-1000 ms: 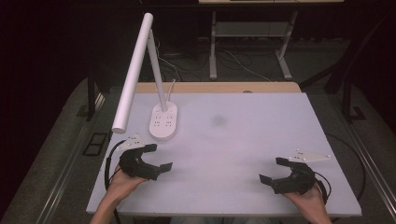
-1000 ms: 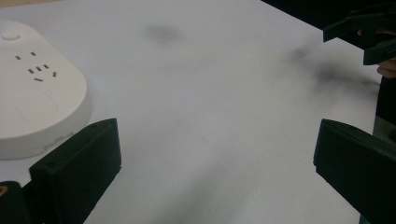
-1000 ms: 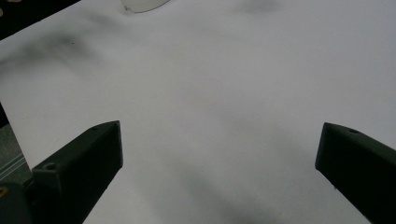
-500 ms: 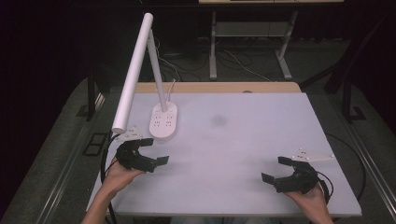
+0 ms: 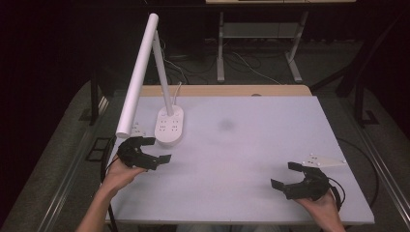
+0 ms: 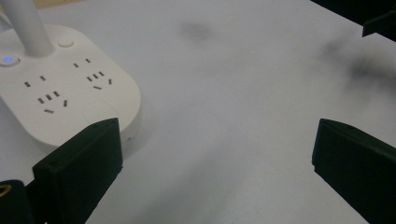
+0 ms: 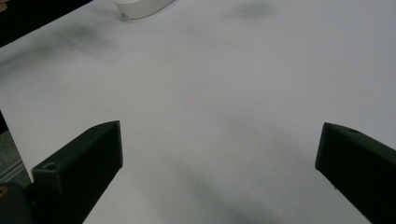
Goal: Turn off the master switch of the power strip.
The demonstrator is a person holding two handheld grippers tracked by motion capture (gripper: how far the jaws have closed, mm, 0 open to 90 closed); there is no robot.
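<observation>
On the pale table [image 5: 251,159] the left gripper [image 5: 153,151], jaws spread wide and holding nothing, hovers just short of the white lamp base [image 5: 169,126], apparently mid-approach, so next comes closing in on it, while the right gripper [image 5: 286,175] waits, equally unclenched, well apart.

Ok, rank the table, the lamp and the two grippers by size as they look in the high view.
1. Table, largest by far.
2. Lamp, counting its long tube and base.
3. Left gripper and right gripper: they look about alike, so no ranking between them.
</observation>
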